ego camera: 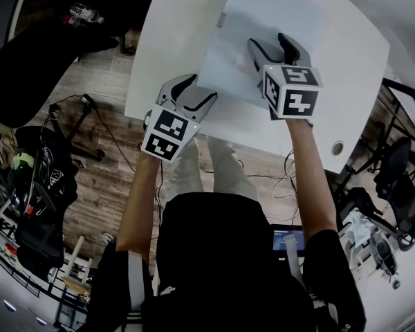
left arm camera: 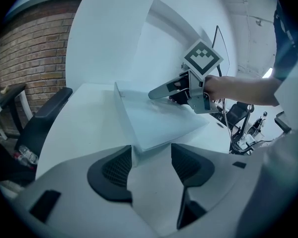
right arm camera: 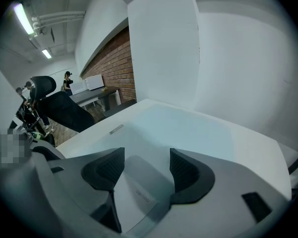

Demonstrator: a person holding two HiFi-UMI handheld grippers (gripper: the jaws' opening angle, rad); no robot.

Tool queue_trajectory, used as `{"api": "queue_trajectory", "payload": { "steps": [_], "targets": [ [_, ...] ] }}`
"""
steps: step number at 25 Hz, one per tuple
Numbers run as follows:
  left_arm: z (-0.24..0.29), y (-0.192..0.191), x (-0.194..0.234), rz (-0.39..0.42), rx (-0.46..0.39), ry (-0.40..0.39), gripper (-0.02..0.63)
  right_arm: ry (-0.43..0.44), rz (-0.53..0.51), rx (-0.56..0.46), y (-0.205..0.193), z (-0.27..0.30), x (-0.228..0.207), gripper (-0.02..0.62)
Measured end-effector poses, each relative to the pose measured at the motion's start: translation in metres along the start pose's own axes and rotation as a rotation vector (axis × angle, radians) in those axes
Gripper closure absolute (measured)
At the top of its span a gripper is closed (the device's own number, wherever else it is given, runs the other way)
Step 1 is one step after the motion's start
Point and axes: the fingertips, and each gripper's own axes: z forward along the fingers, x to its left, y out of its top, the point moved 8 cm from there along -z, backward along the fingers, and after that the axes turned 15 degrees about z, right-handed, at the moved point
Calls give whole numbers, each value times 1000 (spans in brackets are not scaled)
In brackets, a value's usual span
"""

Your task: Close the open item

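Note:
A flat, pale rectangular item (ego camera: 263, 26) lies on the white table (ego camera: 166, 54); a small grey tag (ego camera: 222, 19) sits at its far left corner. In the left gripper view the item (left arm camera: 159, 118) looks like a thin slab, its near corner just ahead of my jaws. My left gripper (ego camera: 197, 92) is open at the table's near edge, beside that corner, holding nothing. My right gripper (ego camera: 270, 43) is open over the item's near right part, also empty. From the right gripper view the item's top (right arm camera: 174, 125) spreads out ahead of the open jaws. I cannot tell whether the item is open.
The table's near edge runs just behind both grippers, with a round cable hole (ego camera: 338, 147) at its right. Below are a wooden floor with cables (ego camera: 104, 126), bags (ego camera: 34, 185) at the left and office chairs (ego camera: 394, 178) at the right. A brick wall (left arm camera: 35, 48) stands beyond the table.

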Motion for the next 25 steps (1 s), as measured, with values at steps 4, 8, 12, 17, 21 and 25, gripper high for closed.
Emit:
{"api": "queue_trajectory", "payload": {
  "steps": [4, 8, 12, 17, 21, 25],
  "targets": [
    [-4, -1, 0, -3, 4, -1, 347, 13, -5, -4, 1, -2, 1, 313],
    [-6, 2, 1, 2, 1, 6, 347, 19, 7, -11, 3, -4, 1, 313],
    [-10, 5, 4, 6, -6, 17, 347, 10, 0, -19, 7, -6, 2, 313],
    [-13, 8, 5, 2, -8, 24, 348, 16, 12, -19, 8, -9, 0, 313],
    [-17, 8, 7, 2, -7, 25, 348, 12, 26, -8, 7, -11, 1, 313],
    [-24, 12, 9, -5, -18, 43, 387, 15, 40, 12, 5, -16, 0, 313]
  ]
}}
